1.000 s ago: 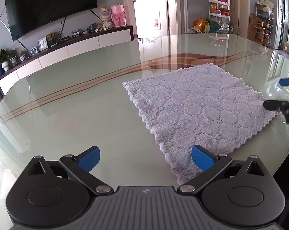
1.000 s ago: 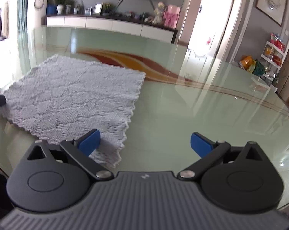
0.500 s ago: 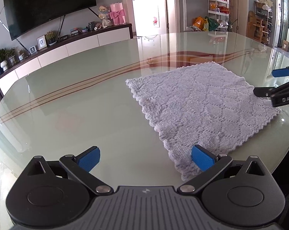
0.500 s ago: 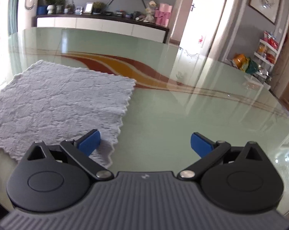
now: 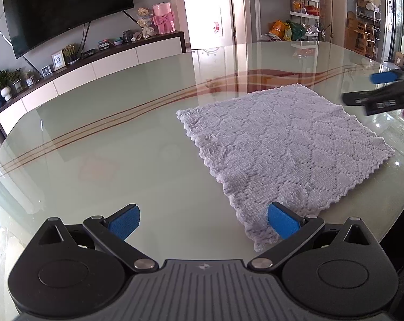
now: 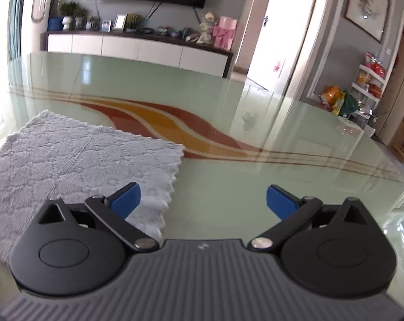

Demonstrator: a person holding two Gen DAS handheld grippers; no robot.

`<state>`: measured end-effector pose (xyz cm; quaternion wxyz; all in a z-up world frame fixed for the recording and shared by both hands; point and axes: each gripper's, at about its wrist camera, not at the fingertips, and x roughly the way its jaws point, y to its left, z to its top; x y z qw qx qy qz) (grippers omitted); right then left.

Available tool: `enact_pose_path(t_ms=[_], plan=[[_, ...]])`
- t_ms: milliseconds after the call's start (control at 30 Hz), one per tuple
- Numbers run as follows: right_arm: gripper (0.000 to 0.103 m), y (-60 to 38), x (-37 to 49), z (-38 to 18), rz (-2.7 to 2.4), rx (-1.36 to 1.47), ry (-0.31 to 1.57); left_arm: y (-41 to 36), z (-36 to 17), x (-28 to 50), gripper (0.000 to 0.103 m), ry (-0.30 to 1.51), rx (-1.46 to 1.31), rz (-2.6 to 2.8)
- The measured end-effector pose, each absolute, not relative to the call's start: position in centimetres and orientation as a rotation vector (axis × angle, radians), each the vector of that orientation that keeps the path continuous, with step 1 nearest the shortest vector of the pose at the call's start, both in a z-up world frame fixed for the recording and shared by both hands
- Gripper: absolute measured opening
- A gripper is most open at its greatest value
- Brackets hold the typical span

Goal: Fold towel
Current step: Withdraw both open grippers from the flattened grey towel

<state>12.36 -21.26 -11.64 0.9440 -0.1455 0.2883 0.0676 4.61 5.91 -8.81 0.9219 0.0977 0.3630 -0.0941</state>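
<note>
Towel, pale knitted square [image 5: 287, 144], flat near glass table [image 5: 121, 139] edge, unfolded. Left tongs [image 5: 203, 222] spread by corner, right tongs [image 6: 203, 200] spread above, ready to pinch.

Left gripper [image 5: 203, 222], right gripper [image 6: 203, 198]: black linkages; blue pads; silver pivot screws; ribbed grey body.

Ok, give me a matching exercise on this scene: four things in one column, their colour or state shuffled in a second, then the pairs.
Things:
1. towel
2. left gripper
3. gift box with bow
4. television

Descriptions:
A. pink, on the sideboard
B. black, screen dark, on the wall
C. pale grey, spread flat on the glass table
D. open, blue pads apart, holding nothing

Pairs: 1-C, 2-D, 3-A, 4-B
</note>
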Motion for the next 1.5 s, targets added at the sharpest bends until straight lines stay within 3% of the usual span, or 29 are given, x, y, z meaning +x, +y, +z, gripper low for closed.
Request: enact_pose_path(t_ms=[933,1133,1500], plan=[[0.103,-26.4,11.3,-11.2,0.147,-0.211,0.57,5.7,-8.0,4.4,0.101,0.707,0.223,-0.186],[0.103,-24.0,6.9,-10.6,0.275,-0.202,0.549,5.9,-6.6,8.3,0.102,0.649,0.186,-0.101],[0.103,-24.3,5.3,-12.3,0.269,-0.222,0.647,6.3,-8.3,13.2,0.102,0.73,0.193,0.021]])
